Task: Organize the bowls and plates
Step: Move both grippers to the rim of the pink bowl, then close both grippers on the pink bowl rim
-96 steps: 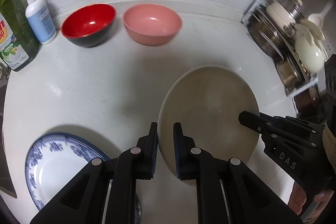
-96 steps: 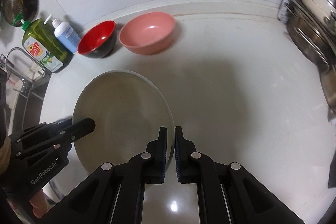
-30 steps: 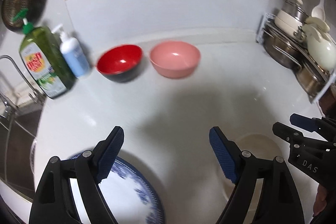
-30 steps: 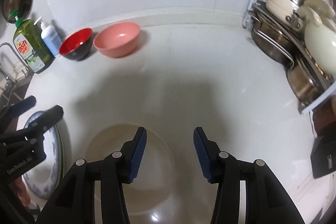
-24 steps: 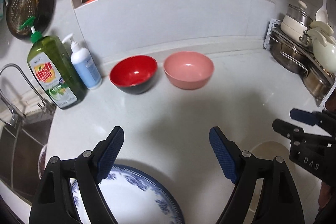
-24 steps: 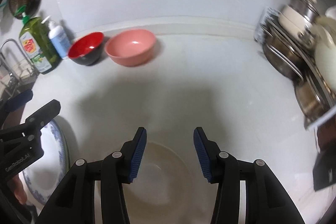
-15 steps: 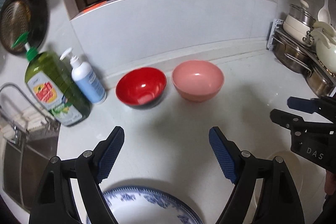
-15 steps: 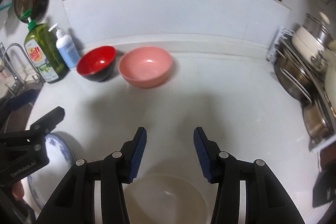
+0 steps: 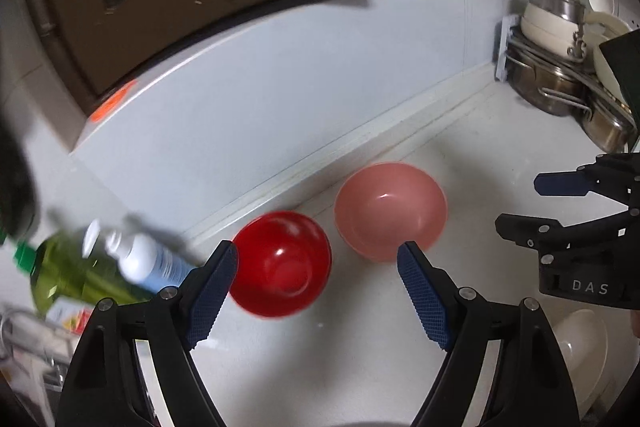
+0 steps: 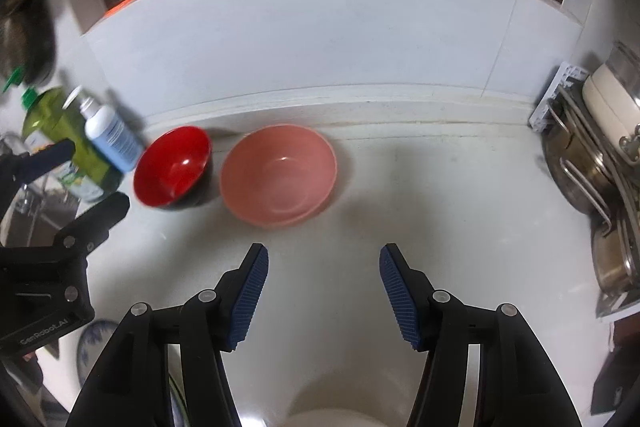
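Observation:
A red bowl (image 9: 282,265) and a pink bowl (image 9: 390,213) stand side by side on the white counter near the back wall; they also show in the right wrist view as the red bowl (image 10: 173,167) and the pink bowl (image 10: 279,175). My left gripper (image 9: 318,293) is open and empty, hovering just before the red bowl. My right gripper (image 10: 322,287) is open and empty, short of the pink bowl. A cream plate (image 9: 582,347) lies at the right, its rim also at the bottom edge of the right wrist view (image 10: 332,419). A sliver of the blue-patterned plate (image 10: 90,347) shows at lower left.
A green dish-soap bottle (image 10: 60,135) and a white pump bottle (image 10: 110,137) stand left of the red bowl, beside the sink (image 9: 28,355). A rack of steel pots (image 10: 592,163) lines the right side. The tiled wall (image 10: 312,43) rises behind the bowls.
Both grippers let go of the cream plate, opened and moved forward toward the two bowls. The plates have dropped to the lower edges of the views.

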A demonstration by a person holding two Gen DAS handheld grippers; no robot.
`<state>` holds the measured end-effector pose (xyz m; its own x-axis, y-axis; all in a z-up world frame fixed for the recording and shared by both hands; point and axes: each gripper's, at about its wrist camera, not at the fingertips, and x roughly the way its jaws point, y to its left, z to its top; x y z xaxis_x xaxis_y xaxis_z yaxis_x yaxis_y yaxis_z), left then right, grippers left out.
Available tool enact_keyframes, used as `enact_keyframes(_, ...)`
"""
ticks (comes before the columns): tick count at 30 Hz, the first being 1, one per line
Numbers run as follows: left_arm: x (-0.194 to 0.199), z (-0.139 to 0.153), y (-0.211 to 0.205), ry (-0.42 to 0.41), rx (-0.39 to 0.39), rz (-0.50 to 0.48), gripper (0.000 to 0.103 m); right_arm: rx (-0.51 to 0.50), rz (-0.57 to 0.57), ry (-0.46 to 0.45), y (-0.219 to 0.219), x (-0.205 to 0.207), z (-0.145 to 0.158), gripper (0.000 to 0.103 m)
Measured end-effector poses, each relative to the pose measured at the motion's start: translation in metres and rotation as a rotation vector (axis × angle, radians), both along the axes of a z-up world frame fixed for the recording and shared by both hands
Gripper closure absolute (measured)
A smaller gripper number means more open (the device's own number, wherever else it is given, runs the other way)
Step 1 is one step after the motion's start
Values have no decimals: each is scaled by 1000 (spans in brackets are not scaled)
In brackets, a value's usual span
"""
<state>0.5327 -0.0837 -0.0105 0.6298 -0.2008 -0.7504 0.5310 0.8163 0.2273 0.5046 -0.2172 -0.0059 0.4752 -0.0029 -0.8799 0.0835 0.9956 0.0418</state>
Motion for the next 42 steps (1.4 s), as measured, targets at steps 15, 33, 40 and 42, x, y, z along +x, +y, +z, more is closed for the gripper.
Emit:
enact_keyframes(15,91,-50,-50,194,82,-201,31,106,-192,86,-16,62,-32,46)
enact_keyframes(33,127,-115,-77,390,192,-213,75,263,-273,235,-26,89,-86,81)
enact_keyframes(40,134,-125,-79,449,169,-170,88,264,-271,270,-24,91,-101,89)
enact_keyframes(42,137,-127,-79,459,156,-156,90,264,-281,267,-24,91,-101,90)
